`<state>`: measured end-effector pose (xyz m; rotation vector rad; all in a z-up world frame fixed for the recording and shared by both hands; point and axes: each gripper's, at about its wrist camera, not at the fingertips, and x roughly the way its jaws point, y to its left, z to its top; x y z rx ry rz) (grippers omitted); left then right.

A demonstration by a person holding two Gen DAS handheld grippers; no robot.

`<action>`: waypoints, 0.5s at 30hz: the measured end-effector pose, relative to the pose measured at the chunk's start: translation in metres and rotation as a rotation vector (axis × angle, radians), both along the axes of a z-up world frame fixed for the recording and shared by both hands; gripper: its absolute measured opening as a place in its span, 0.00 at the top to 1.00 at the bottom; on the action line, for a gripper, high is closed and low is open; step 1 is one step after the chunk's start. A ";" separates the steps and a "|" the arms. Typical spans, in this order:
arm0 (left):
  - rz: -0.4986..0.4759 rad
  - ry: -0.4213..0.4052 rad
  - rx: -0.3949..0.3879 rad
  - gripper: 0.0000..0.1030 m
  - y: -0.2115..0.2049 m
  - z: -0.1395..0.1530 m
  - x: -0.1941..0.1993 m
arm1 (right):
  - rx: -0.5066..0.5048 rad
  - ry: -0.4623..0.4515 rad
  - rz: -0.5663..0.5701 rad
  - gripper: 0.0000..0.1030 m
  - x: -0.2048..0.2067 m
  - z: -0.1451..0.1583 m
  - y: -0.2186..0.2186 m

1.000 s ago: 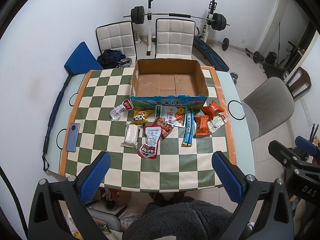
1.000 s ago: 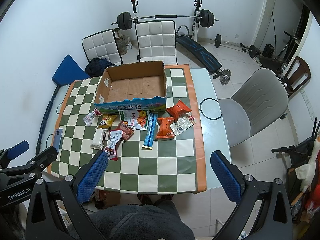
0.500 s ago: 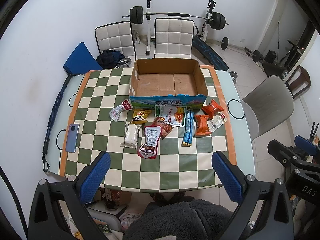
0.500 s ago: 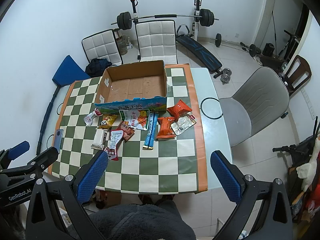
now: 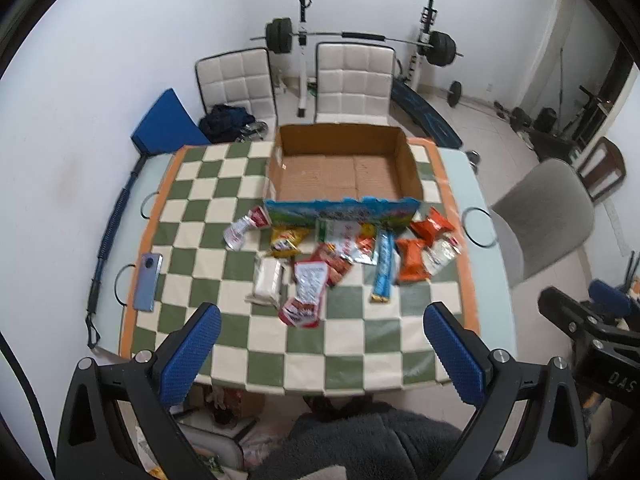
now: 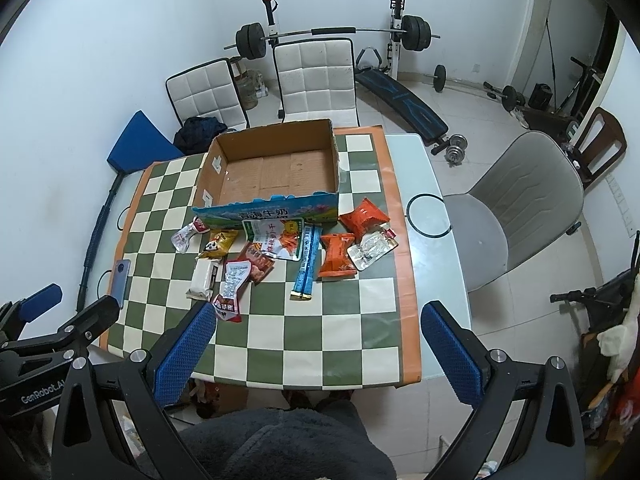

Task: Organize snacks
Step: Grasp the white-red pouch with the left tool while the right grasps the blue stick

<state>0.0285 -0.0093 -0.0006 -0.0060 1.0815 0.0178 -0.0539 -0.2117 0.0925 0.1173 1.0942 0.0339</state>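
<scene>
None of the snacks (image 6: pixel 280 248) were boxed | all lay on the table (image 6: pixel 424 168) just before the empty box (image 6: pixel 276 172) | left gripper (image 5: pixel 320 344) and right gripper (image 6: pixel 316 340) hung above, jaws wide, holding nothing | everything left.

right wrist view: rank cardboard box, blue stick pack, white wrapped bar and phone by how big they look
1. cardboard box, clearly largest
2. blue stick pack, the longest of the rest
3. white wrapped bar and phone look about alike, so no ranking between them.

snack pkts (image 6: pixel 276 240): 10 | box (image 6: pixel 272 172): 1 | phone (image 6: pixel 120 282): 1 | chairs (image 6: pixel 316 80): 4
</scene>
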 end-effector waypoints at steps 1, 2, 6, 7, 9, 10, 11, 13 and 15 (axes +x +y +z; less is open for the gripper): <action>0.002 -0.004 0.005 0.00 0.000 -0.002 0.004 | 0.013 0.003 -0.001 0.00 0.003 -0.007 -0.003; 0.004 0.002 0.015 0.00 0.004 -0.010 0.013 | 0.032 0.015 -0.002 0.00 0.009 -0.016 -0.004; 0.001 0.055 0.050 0.00 0.025 -0.069 0.040 | 0.096 0.071 -0.014 0.00 0.035 -0.066 -0.011; -0.007 0.079 0.067 0.00 0.028 -0.083 0.048 | 0.094 0.095 -0.029 0.00 0.045 -0.083 -0.011; -0.036 0.157 0.069 0.00 0.034 -0.119 0.066 | 0.115 0.138 -0.042 0.00 0.063 -0.115 -0.011; -0.041 0.203 0.059 0.00 0.038 -0.140 0.076 | 0.121 0.172 -0.052 0.00 0.073 -0.135 -0.010; -0.045 0.235 0.050 0.00 0.041 -0.153 0.079 | 0.126 0.195 -0.054 0.00 0.080 -0.150 -0.009; -0.059 0.305 0.016 0.00 0.045 -0.188 0.091 | 0.137 0.244 -0.054 0.00 0.096 -0.185 -0.006; -0.061 0.396 -0.031 0.00 0.051 -0.229 0.105 | 0.134 0.295 -0.041 0.00 0.110 -0.220 -0.003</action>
